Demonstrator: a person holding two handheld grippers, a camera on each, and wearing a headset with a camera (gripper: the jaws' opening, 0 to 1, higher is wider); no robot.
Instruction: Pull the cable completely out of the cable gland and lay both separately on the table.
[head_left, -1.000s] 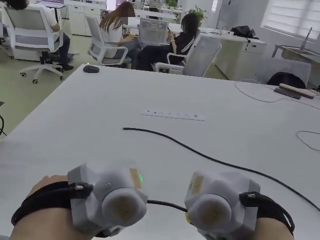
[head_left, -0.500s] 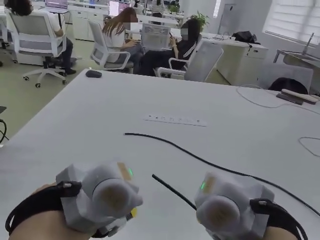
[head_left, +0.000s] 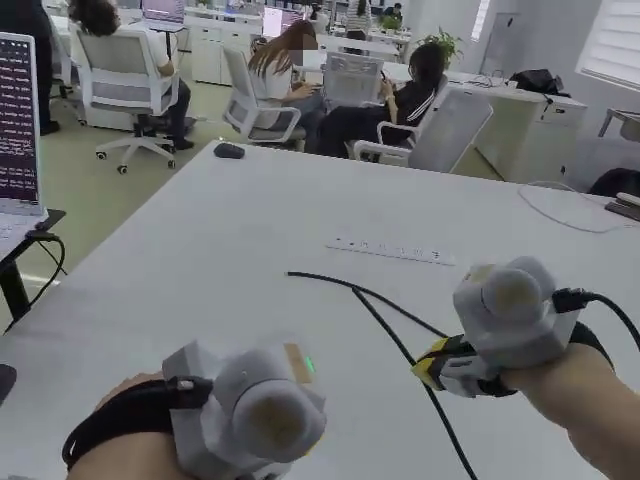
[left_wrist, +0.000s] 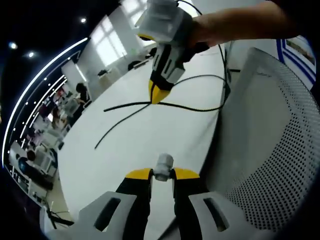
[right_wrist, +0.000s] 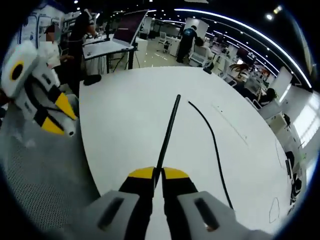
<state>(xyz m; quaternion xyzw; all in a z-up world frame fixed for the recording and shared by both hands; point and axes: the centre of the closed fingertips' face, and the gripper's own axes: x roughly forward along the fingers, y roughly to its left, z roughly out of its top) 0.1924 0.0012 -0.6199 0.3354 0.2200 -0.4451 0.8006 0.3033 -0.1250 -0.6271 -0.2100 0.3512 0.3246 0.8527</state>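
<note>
A small white cable gland (left_wrist: 163, 167) sits pinched between the yellow jaws of my left gripper (left_wrist: 161, 173), just off the table's near edge. My left gripper's body (head_left: 250, 410) is low at the front left in the head view. My right gripper (right_wrist: 156, 173) is shut on the black cable (right_wrist: 169, 131), whose free end sticks straight out over the table, clear of the gland. In the head view the right gripper (head_left: 424, 368) hovers right of centre, and the black cable (head_left: 385, 325) crosses another stretch of itself on the white table (head_left: 200, 260).
A white power strip (head_left: 390, 252) lies beyond the cable, and a dark mouse (head_left: 229, 151) sits at the far edge. People on office chairs are behind the table. A laptop (head_left: 18, 120) stands left. A white mesh chair (left_wrist: 272, 125) is close to my left gripper.
The cable has come out of the gland. The grippers have drawn apart, the right one rising to the right with the cable. The left keeps the gland.
</note>
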